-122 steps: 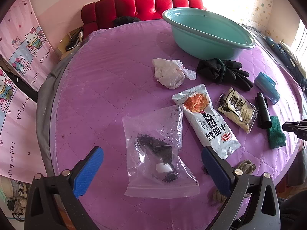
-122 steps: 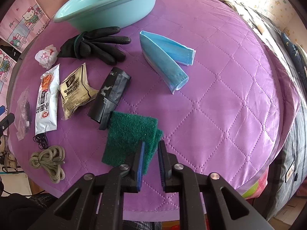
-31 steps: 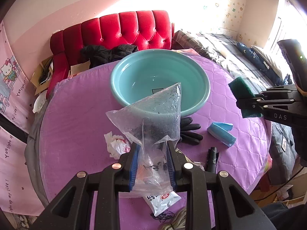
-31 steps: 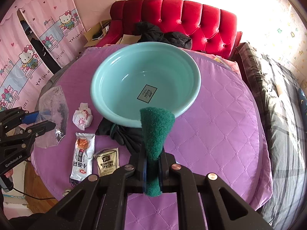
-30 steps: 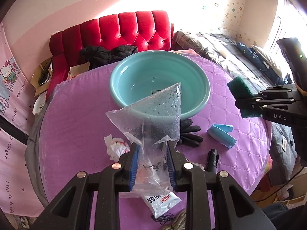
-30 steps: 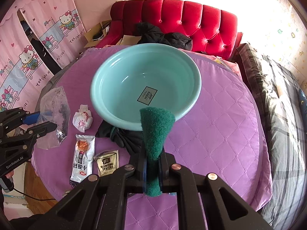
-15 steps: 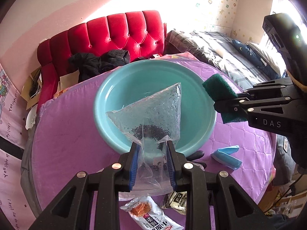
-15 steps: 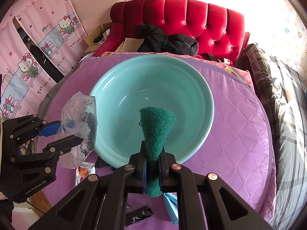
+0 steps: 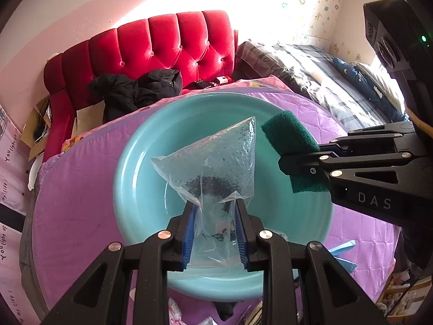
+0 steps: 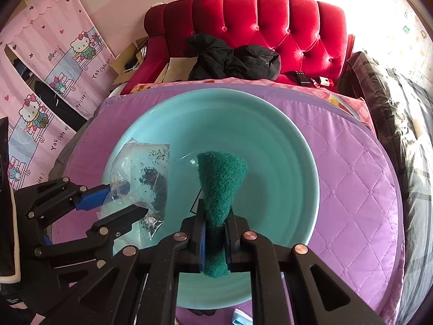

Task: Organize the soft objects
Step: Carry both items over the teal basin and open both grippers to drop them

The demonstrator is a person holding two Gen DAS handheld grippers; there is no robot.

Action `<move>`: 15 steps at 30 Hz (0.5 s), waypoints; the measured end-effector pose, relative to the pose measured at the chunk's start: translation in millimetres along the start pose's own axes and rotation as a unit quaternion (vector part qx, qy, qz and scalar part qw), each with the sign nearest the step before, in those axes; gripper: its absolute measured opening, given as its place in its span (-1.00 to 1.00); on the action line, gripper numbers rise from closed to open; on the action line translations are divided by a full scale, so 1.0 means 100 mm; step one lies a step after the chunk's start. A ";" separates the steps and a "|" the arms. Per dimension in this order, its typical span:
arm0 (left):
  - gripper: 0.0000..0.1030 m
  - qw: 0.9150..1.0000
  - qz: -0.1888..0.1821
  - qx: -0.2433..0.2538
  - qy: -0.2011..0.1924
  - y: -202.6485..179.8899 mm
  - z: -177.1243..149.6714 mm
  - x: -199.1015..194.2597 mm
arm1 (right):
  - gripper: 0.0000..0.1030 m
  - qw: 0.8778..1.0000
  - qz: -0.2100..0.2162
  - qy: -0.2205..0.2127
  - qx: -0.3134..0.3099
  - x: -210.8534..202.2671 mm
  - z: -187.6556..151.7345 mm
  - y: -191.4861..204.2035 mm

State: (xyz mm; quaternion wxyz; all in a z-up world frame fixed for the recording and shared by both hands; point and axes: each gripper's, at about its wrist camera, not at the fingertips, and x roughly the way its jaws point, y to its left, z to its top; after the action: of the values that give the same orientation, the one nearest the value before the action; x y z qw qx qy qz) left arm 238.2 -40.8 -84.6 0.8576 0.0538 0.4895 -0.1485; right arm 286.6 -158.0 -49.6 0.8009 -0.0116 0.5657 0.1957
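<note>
Over on the left: left hand-held gripper (image 9: 215, 227) pinching a clear plastic bag (image 9: 216, 162) between its blue pads, bag standing up from the jaws with dark crumbs pooled near its middle. Hanging right over the teal basin (image 9: 130, 189), tilted steeply down into it. Same bag (image 10: 140, 178) seen from the right wrist view, held above the basin's left side, apart from the basin floor as far as can be told.

Moving to the middle: basin (image 10: 297, 146) sitting on the purple quilted cover (image 10: 351, 189) of the desk, wide and shallow. Something flat and dark-edged lying on its floor behind the sponge, mostly hidden — possibly a label, hard to say.

Now the right: right hand-held gripper (image 10: 215, 241) clamped narrowly on a green scouring pad (image 10: 220, 187), the pad folded into a cone and flaring upward out of the jaws. Poised above the basin's centre. From the left wrist view, the same pad (image 9: 289, 135) jutting out of the black fingers over the basin's right rim, just beside the bag but not touching it.

Down at the lower edge: a blue face mask (image 9: 341, 254) on the cover, just outside the basin. Behind everything, a red tufted sofa (image 10: 270, 16) with dark clothing (image 10: 232, 59) heaped on it.
</note>
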 end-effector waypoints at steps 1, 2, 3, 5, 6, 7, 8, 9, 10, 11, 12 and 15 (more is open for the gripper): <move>-0.43 1.000 0.002 0.000 0.002 0.01 0.02 0.05 | -0.78 1.000 0.001 0.000 0.004 0.03 0.02 -0.02; -0.43 1.000 0.004 0.000 0.004 0.02 0.04 0.10 | -0.78 1.000 0.002 -0.001 0.008 0.07 0.03 -0.05; -0.43 1.000 0.005 -0.001 0.005 0.03 0.05 0.15 | -0.78 1.000 0.002 0.000 0.011 0.11 0.05 -0.07; -0.43 1.000 0.008 -0.003 0.013 0.04 0.06 0.25 | -0.78 1.000 0.005 0.003 0.016 0.18 0.07 -0.11; -0.43 1.000 0.009 -0.003 0.016 0.05 0.07 0.30 | -0.78 1.000 0.005 0.005 0.018 0.22 0.08 -0.13; -0.43 1.000 0.010 -0.003 0.019 0.05 0.07 0.35 | -0.78 1.000 0.004 0.006 0.018 0.26 0.09 -0.15; -0.43 1.000 0.010 -0.003 0.022 0.06 0.07 0.40 | -0.78 1.000 0.004 0.008 0.019 0.29 0.09 -0.15; -0.43 1.000 0.011 -0.003 0.025 0.06 0.06 0.43 | -0.78 1.000 0.005 0.010 0.018 0.32 0.10 -0.16; -0.42 1.000 0.011 -0.003 0.027 0.05 0.06 0.46 | -0.77 1.000 0.003 0.012 0.017 0.35 0.10 -0.16; -0.42 1.000 0.010 -0.003 0.029 0.05 0.06 0.48 | -0.76 1.000 0.002 0.012 0.017 0.36 0.10 -0.17; -0.42 0.999 0.010 -0.004 0.031 0.05 0.05 0.50 | -0.71 1.000 0.003 0.012 0.018 0.37 0.09 -0.17; -0.42 0.999 0.014 -0.002 0.030 0.02 0.04 0.50 | -0.34 1.000 0.003 0.006 0.018 0.36 0.10 -0.15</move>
State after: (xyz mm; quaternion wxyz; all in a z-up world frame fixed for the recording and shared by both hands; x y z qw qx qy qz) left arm 266.4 -49.8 -125.7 0.8445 0.0637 0.5146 -0.1340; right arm 310.2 -158.5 -82.0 0.7967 0.0036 0.5743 0.1880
